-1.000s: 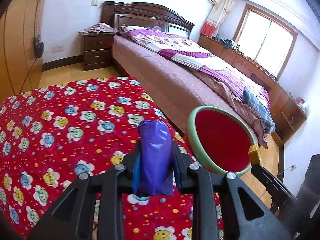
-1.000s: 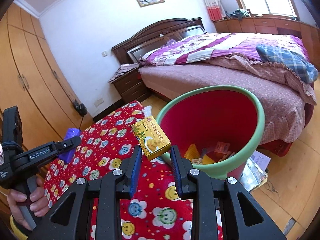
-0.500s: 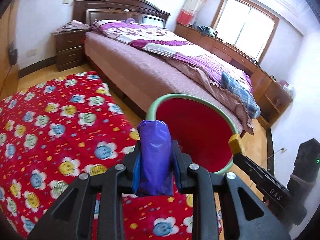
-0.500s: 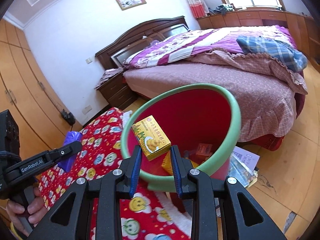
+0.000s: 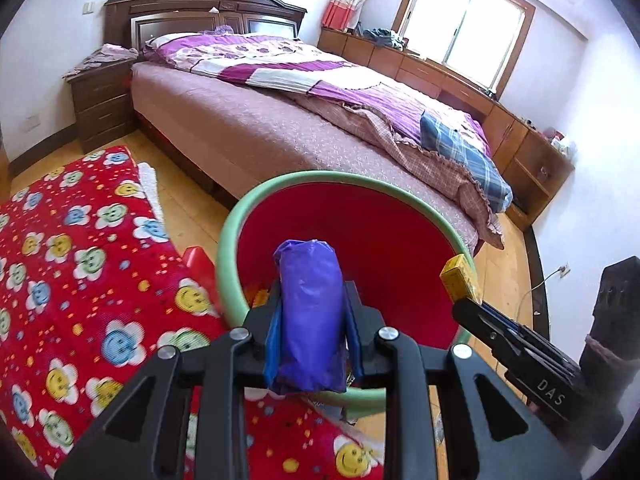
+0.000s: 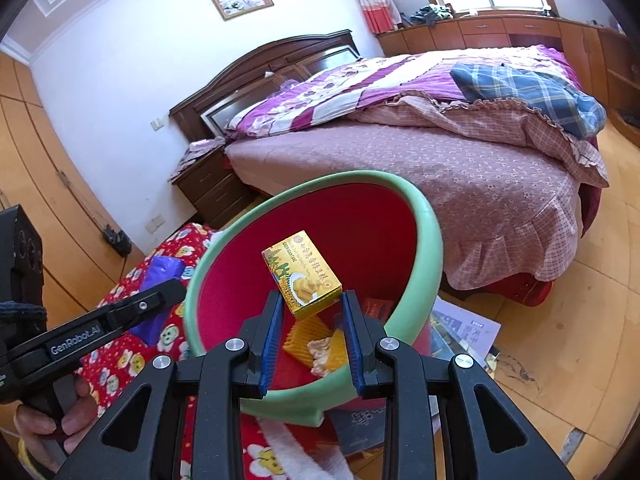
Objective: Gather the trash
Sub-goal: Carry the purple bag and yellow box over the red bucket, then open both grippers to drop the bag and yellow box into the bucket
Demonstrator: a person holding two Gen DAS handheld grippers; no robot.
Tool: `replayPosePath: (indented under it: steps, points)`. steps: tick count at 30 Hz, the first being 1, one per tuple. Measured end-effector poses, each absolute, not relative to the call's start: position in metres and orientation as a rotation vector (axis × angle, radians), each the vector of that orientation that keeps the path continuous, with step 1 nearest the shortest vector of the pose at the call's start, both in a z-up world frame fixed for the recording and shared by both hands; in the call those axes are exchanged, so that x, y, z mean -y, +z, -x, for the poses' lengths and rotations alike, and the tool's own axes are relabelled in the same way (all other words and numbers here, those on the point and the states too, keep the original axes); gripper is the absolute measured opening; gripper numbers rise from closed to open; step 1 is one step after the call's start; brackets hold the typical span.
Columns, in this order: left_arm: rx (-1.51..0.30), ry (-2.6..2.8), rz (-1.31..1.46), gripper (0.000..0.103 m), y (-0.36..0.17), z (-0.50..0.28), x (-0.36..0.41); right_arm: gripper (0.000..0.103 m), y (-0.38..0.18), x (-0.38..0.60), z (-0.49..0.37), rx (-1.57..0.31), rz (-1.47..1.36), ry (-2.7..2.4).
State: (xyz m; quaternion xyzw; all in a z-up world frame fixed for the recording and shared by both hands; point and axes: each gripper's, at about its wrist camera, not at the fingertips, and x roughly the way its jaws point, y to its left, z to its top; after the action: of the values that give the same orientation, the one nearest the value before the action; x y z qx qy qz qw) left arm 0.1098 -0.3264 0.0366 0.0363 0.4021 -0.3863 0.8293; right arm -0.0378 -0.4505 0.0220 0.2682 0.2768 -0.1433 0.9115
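In the left wrist view the left gripper (image 5: 312, 312) sits at the bottom centre of the frame, and its blue pads are pressed on a purple plastic roll (image 5: 310, 316) that stands upright between them. The roll is in front of the open mouth of the red bin (image 5: 384, 256) with a green rim, which fills the middle of the frame. At the lower right of this view the right gripper (image 5: 466, 286) reaches in with a yellow box (image 5: 460, 276) at its tip, over the right edge of the rim.

In the right wrist view the right gripper (image 6: 310, 312) is at the bottom centre, narrow, and it holds the yellow box (image 6: 302, 274) by its lower corner; the box is tilted and hangs over the inside of the red bin (image 6: 360, 240). On the bottom of the bin lie yellow wrappers (image 6: 316, 344). At the left of the frame the left gripper (image 6: 160, 300) comes in with the purple roll (image 6: 160, 280), and a hand (image 6: 52, 420) holds its handle at the lower left.

A red flowered cloth (image 5: 80, 280) covers the left part of the left view. Behind the bin is a bed (image 5: 280, 120) with a purple quilt, in the upper middle.
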Motion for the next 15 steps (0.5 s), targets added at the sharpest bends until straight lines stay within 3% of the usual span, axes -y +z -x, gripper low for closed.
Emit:
replayPosePath:
  steps: [8, 15]
  points:
    - [-0.852, -0.837, -0.097, 0.027, 0.028, -0.117, 0.336, 0.029, 0.016, 0.458, 0.031, -0.583, -0.553, -0.298]
    - [-0.872, -0.801, -0.091, 0.038, 0.024, -0.124, 0.335, 0.029, 0.012, 0.458, 0.022, -0.598, -0.547, -0.296]
